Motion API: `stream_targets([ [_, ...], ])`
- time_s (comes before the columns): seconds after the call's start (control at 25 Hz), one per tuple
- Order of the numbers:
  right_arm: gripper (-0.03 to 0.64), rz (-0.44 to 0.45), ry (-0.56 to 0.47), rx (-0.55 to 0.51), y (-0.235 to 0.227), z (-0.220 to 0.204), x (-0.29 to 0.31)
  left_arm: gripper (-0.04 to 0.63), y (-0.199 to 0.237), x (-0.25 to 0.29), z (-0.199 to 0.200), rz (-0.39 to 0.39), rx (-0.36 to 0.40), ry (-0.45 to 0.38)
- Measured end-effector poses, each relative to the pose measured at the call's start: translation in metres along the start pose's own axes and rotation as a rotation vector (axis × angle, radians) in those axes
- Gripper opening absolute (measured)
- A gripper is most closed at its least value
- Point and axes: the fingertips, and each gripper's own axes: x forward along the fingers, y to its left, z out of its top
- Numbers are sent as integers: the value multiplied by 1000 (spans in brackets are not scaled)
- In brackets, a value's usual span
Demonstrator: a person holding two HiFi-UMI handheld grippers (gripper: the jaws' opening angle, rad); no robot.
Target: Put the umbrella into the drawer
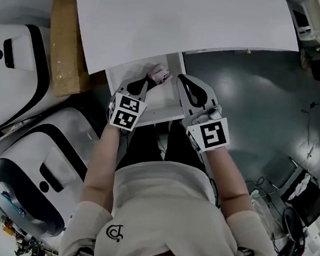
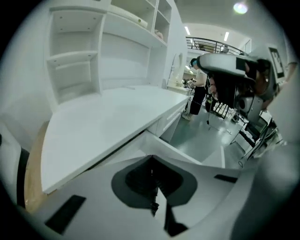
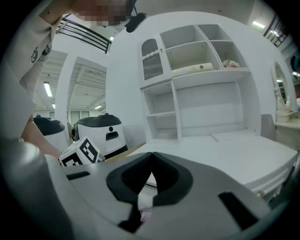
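Workshop room with a grey-green floor (image 1: 249,94), seen steeply from above over a person's shoulders. Across the top, a white desk top (image 1: 183,19). Under its front edge, an open white drawer (image 1: 158,114), standing out toward the person.

At the back of the drawer, close to the desk edge, a small folded umbrella (image 1: 159,72): pale pink, bunched fabric, inside the drawer by the look of it.

Left gripper (image 2: 151,160) at the drawer's left side, jaws pressed together on nothing. Right gripper (image 3: 151,157) at the drawer's right side, jaws likewise closed at the tips and empty (only a sliver of pink showing through the gap lower down, probably the umbrella beyond). Neither one touching the umbrella, as far as the head view tells.

Off to the left, a brown board (image 1: 63,46) beside the desk and white machines with black trim (image 1: 31,162). Above the desk, in the right gripper view, white shelving (image 3: 197,70).

Handling, as a judgement:
- Probably light, soft and loose in the canopy, stiff only along the hidden shaft.
- Fabric apt to slip or bunch under a pinch.
- Best taken across the middle of the bundle, squeezing through the cloth to the core, or at the handle end if reachable.
- Not fragile, though thin ribs could bend under a hard clamp.
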Motion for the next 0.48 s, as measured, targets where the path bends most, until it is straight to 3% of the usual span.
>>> stream_targets([
  [0.16,6,-8,-30,14,5,25,-5,12,1,-35,29,15,23,-90],
  [0.48,6,16,-79,-67,25,73,-10,12,22,-117,82,152,112,-274],
])
